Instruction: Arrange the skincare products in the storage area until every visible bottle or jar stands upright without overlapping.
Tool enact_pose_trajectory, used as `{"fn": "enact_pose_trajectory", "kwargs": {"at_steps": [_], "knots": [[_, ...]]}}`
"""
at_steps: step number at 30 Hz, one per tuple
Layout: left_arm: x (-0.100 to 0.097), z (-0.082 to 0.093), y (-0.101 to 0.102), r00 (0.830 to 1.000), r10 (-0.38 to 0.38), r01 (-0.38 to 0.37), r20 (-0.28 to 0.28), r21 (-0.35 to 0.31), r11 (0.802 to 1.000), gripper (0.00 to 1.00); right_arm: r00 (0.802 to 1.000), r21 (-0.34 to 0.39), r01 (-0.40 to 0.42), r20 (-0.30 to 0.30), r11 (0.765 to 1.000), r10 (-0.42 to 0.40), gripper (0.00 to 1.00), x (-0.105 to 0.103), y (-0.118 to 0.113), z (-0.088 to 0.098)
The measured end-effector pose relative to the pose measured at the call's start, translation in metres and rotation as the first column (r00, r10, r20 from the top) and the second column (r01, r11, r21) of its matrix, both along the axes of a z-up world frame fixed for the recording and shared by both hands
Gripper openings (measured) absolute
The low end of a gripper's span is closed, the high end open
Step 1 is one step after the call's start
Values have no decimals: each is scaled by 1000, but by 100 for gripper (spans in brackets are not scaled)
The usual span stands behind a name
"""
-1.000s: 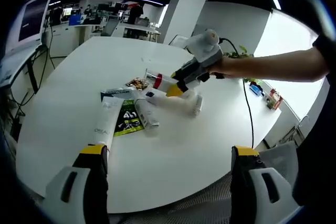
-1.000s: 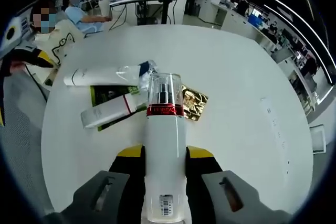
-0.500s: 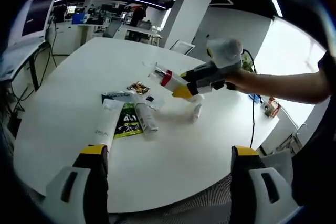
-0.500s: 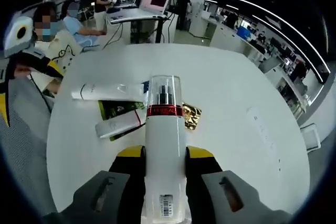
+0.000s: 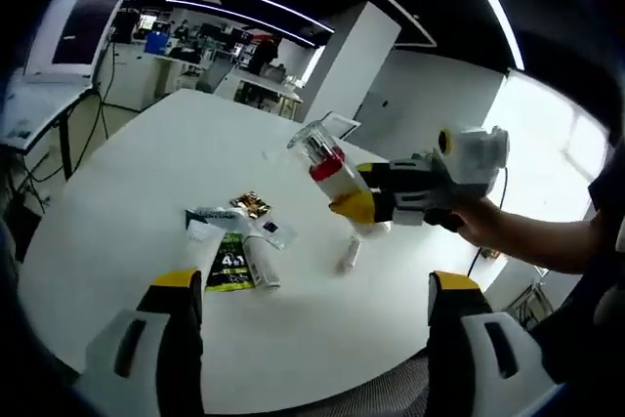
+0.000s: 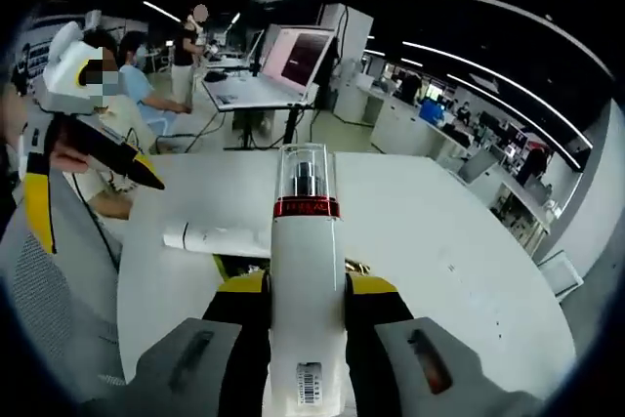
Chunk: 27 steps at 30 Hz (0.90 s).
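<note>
the right gripper (image 6: 306,290) is raised above the table, jaws clamped on a white pump bottle (image 6: 306,280), a hand (image 5: 485,231) behind it. the left gripper (image 5: 308,305) is held low, jaws spread wide apart.

- The white tabletop (image 5: 117,192) has lots of bare room along its left edge and its near edge.
- A small pile lies in the middle: a green packet (image 5: 230,267), a white tube (image 5: 260,263) and a gold packet (image 5: 256,205).
- A little white bottle (image 5: 349,256) lies just right of the pile.
</note>
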<state>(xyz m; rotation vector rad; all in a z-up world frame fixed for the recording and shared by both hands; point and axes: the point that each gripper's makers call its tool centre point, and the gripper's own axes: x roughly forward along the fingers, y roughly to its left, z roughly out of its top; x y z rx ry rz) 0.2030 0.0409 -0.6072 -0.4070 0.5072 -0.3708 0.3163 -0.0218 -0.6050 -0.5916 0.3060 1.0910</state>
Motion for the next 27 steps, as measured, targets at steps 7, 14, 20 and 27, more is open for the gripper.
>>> {"fn": "enact_pose_trajectory", "kwargs": {"at_steps": [7, 14, 20, 27], "knots": [[0, 15, -5, 1000, 1, 0, 28, -47, 999, 87, 998, 29, -11, 56, 1000, 9, 28, -20, 1, 20], [6, 38, -13, 997, -7, 17, 79, -118, 993, 81, 997, 79, -1, 75, 997, -5, 28, -40, -2, 36], [14, 61, -27, 990, -16, 44, 138, -205, 978, 70, 990, 64, -8, 142, 998, -2, 28, -56, -3, 47], [18, 77, -41, 985, -1, 54, 171, -307, 950, 67, 979, 68, -9, 206, 998, -5, 28, -74, -4, 60]]}}
